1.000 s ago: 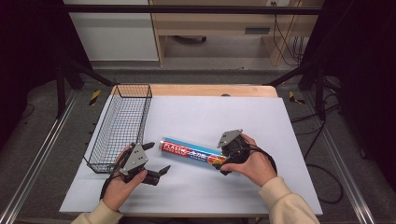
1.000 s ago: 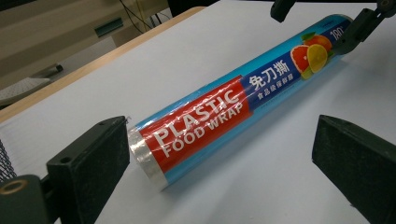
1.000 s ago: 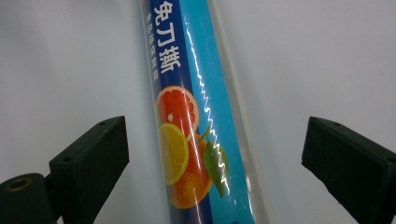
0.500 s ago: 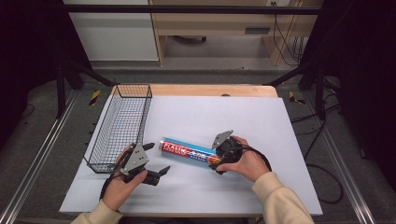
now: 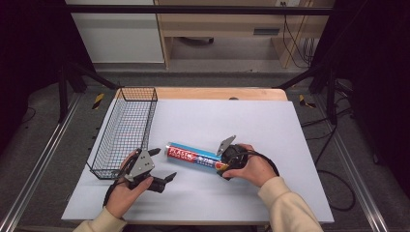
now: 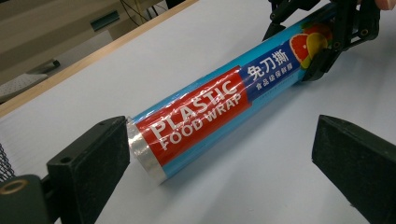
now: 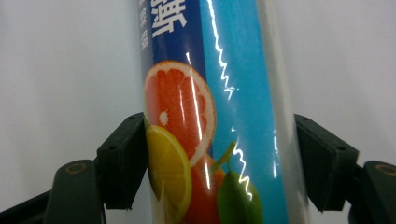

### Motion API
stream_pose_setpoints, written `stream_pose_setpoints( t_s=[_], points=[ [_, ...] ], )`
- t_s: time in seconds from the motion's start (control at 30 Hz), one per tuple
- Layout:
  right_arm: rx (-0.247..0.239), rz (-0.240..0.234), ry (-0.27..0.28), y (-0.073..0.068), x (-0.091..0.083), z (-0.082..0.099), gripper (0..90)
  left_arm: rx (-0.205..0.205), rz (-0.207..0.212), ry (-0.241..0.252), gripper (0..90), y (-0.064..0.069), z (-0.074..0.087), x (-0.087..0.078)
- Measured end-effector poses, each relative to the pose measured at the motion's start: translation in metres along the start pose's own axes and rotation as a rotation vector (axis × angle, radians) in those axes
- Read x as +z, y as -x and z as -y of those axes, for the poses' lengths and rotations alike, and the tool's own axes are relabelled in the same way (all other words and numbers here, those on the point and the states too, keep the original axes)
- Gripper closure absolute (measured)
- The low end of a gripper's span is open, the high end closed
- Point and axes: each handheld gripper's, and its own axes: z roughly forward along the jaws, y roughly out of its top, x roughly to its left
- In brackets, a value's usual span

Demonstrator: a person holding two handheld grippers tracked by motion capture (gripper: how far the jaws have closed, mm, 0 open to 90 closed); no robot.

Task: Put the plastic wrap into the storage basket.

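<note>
Right gripper (image 5: 223, 167) has slid in; its fingers now clamp the plastic food wrap roll (image 5: 196, 155) lying mid-bench. Left gripper (image 5: 163, 166) waits, fingers apart. Grasp step; prob. lift next, toward wire basket (image 5: 126, 126).

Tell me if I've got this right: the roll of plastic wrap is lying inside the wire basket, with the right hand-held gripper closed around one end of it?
Not quite. The roll of plastic wrap lies on the white table, outside the wire basket and to its right, as the high view shows. The rest holds: the right hand-held gripper is closed around one end of it.
</note>
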Motion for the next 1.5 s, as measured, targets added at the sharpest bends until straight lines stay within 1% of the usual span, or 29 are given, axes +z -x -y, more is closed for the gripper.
stream_pose_setpoints(
  t_s=[0.03, 0.13, 0.2, 0.23, 0.27, 0.33, 0.37, 0.4, 0.47, 0.5, 0.53, 0.57, 0.63, 0.67, 0.73, 0.77, 0.83, 0.9, 0.93, 1.0, 1.03, 1.07, 1.1, 1.13, 1.2, 1.23, 1.4, 1.47, 1.5],
  points=[
    [-0.012, 0.011, -0.015, 0.0, 0.001, -0.001, 28.6, 0.0, 0.0, -0.001, 4.2, 0.0, 0.0, 0.0],
    [-0.015, 0.014, -0.017, -0.001, 0.001, -0.001, 29.5, 0.002, 0.001, -0.003, 4.2, 0.001, 0.0, 0.0],
    [-0.034, 0.023, -0.003, -0.002, 0.0, -0.001, 30.1, 0.005, 0.003, -0.003, 4.2, 0.001, -0.001, 0.0],
    [-0.059, 0.037, -0.003, -0.004, -0.001, -0.001, 30.6, 0.012, -0.001, -0.004, 4.5, 0.0, -0.002, 0.0],
    [-0.059, 0.037, -0.003, -0.004, -0.001, -0.001, 30.6, 0.012, -0.001, -0.004, 4.5, 0.0, -0.002, 0.0],
    [-0.07, 0.05, 0.0, -0.006, -0.003, 0.0, 30.6, 0.032, -0.002, -0.008, 4.6, 0.001, -0.006, 0.0],
    [-0.099, 0.07, -0.001, -0.006, -0.007, 0.001, 30.6, 0.04, -0.006, -0.005, 4.6, 0.001, -0.01, 0.001],
    [-0.099, 0.07, -0.001, -0.006, -0.007, 0.001, 30.6, 0.046, -0.003, -0.003, 4.6, 0.001, -0.012, 0.001],
    [-0.109, 0.077, -0.003, -0.006, -0.012, 0.002, 30.7, 0.083, 0.002, -0.01, 4.6, 0.001, -0.02, 0.003],
    [-0.125, 0.086, -0.002, -0.005, -0.021, 0.003, 30.7, 0.11, 0.02, -0.023, 4.6, 0.001, -0.027, 0.005],
    [-0.125, 0.086, -0.002, -0.005, -0.021, 0.003, 30.7, 0.11, 0.02, -0.023, 4.6, 0.001, -0.027, 0.005],
    [-0.12, 0.086, 0.002, -0.004, -0.025, 0.003, 30.7, 0.128, 0.024, -0.031, 4.6, 0.001, -0.031, 0.008],
    [-0.14, 0.095, 0.012, -0.001, -0.041, 0.005, 30.7, 0.169, 0.034, -0.055, 4.6, -0.001, -0.041, 0.015],
    [-0.14, 0.095, 0.012, -0.001, -0.041, 0.005, 30.7, 0.169, 0.034, -0.055, 4.6, -0.001, -0.041, 0.015],
    [-0.152, 0.112, 0.009, 0.002, -0.058, 0.004, 30.7, 0.2, 0.051, -0.07, 4.5, -0.004, -0.05, 0.021],
    [-0.157, 0.118, 0.005, 0.003, -0.063, 0.003, 30.7, 0.216, 0.067, -0.085, 4.4, -0.007, -0.061, 0.027],
    [-0.171, 0.122, 0.002, 0.006, -0.072, 0.002, 30.7, 0.233, 0.091, -0.098, 4.3, -0.01, -0.071, 0.034],
    [-0.169, 0.129, 0.004, 0.009, -0.08, 0.001, 30.8, 0.26, 0.094, -0.094, 4.3, -0.01, -0.081, 0.04],
    [-0.169, 0.129, 0.004, 0.009, -0.08, 0.001, 30.8, 0.26, 0.094, -0.094, 4.4, -0.01, -0.081, 0.04],
    [-0.194, 0.132, -0.006, 0.012, -0.089, -0.001, 30.8, 0.273, 0.121, -0.102, 4.5, -0.009, -0.09, 0.046],
    [-0.195, 0.131, -0.006, 0.013, -0.092, -0.001, 30.8, 0.311, 0.14, -0.127, 4.5, -0.006, -0.097, 0.053],
    [-0.195, 0.131, -0.006, 0.013, -0.092, -0.001, 30.8, 0.311, 0.14, -0.127, 4.5, -0.006, -0.097, 0.053],
    [-0.207, 0.127, -0.01, 0.014, -0.097, -0.003, 30.8, 0.354, 0.155, -0.162, 4.6, -0.002, -0.103, 0.059],
    [-0.207, 0.127, -0.01, 0.014, -0.097, -0.003, 30.8, 0.354, 0.155, -0.162, 4.6, -0.002, -0.103, 0.059],
    [-0.221, 0.121, -0.018, 0.014, -0.102, -0.006, 30.8, 0.385, 0.166, -0.185, 4.6, 0.002, -0.106, 0.066],
    [-0.225, 0.125, -0.018, 0.013, -0.104, -0.007, 30.8, 0.42, 0.156, -0.193, 5.0, 0.006, -0.109, 0.07],
    [-0.244, 0.112, -0.023, 0.011, -0.11, -0.011, 30.8, 0.45, 0.163, -0.211, 5.9, 0.009, -0.115, 0.075],
    [-0.256, 0.114, -0.024, 0.01, -0.113, -0.013, 30.8, 0.471, 0.168, -0.235, 8.0, 0.009, -0.117, 0.078],
    [-0.26, 0.115, -0.032, 0.009, -0.116, -0.015, 30.9, 0.494, 0.164, -0.257, 8.4, 0.009, -0.119, 0.08]
  ],
)
